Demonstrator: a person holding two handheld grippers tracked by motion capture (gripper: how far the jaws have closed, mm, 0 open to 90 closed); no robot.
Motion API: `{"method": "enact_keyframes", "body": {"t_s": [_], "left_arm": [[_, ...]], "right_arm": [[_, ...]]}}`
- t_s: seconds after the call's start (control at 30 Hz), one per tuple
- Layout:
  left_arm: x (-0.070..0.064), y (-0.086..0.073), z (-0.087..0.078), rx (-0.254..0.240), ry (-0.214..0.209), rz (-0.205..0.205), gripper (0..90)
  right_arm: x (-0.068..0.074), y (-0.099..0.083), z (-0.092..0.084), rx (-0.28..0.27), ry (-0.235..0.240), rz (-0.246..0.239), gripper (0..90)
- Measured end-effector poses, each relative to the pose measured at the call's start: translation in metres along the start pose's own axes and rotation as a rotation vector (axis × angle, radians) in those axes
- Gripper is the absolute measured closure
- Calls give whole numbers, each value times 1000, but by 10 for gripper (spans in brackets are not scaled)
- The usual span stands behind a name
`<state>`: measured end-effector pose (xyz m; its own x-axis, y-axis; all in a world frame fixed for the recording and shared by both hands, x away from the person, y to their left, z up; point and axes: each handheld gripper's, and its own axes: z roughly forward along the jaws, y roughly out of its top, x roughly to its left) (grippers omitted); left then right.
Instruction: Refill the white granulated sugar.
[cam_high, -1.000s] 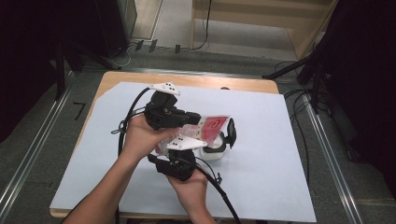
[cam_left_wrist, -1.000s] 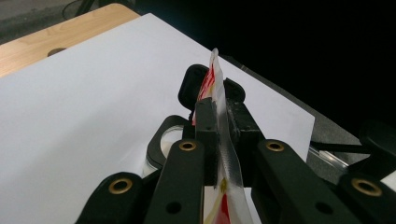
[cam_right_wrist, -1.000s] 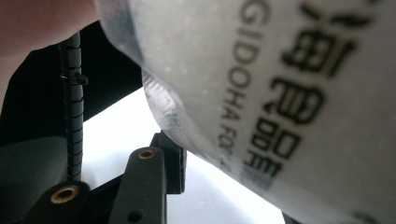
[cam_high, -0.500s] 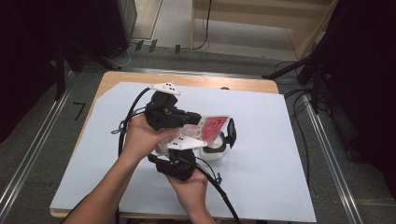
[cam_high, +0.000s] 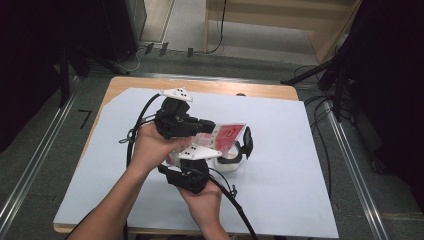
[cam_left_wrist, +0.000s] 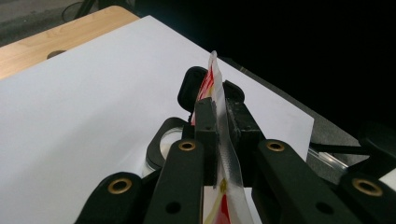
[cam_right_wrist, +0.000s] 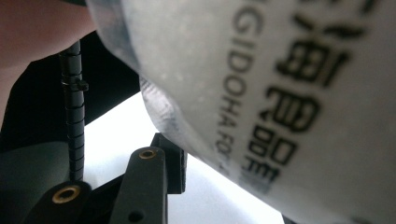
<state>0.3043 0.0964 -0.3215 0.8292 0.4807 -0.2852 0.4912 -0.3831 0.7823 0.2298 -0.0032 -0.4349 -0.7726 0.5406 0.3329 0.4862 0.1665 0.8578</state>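
Left gripper view has the red-and-white packet (cam_left_wrist: 219, 140) pinched edge-on between the left gripper (cam_left_wrist: 218, 128) fingers, which clamp its clear seam. Beyond the fingertips a black-lidded white jar (cam_high: 234, 159) stands on the white sheet (cam_high: 300, 150). Right gripper (cam_high: 227, 150) presses against the packet's printed side; whether its fingers grip anything I cannot tell.

A red-and-white plastic sachet (cam_high: 226, 137) with a clear sealed edge (cam_left_wrist: 227, 154) stands on edge above the white container (cam_high: 231, 161), which rests on the white sheet with its black lid (cam_high: 247, 142) flipped up
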Motion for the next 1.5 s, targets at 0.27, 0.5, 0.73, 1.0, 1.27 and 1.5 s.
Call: {"method": "enact_keyframes", "body": {"t_s": [0.27, 0.5, 0.73, 1.0, 1.27, 1.5], "left_arm": [[0, 0, 0, -4, -4, 2, 852], [-1, 0, 0, -11, -4, 0, 852], [0, 0, 0, -12, -8, -3, 852], [3, 0, 1, -11, -2, -6, 851], [3, 0, 0, -13, 2, -3, 830], [5, -1, 0, -15, 0, -3, 806]], "right_arm": [[0, 0, -1, 0, -2, 2, 638], [1, 1, -1, -4, -3, 2, 638], [1, 1, -1, -3, -5, 5, 636], [0, 1, 0, -1, -2, 8, 637], [-1, 2, -1, 1, 7, 16, 639], [-4, 2, -1, -1, 27, 34, 639]]}}
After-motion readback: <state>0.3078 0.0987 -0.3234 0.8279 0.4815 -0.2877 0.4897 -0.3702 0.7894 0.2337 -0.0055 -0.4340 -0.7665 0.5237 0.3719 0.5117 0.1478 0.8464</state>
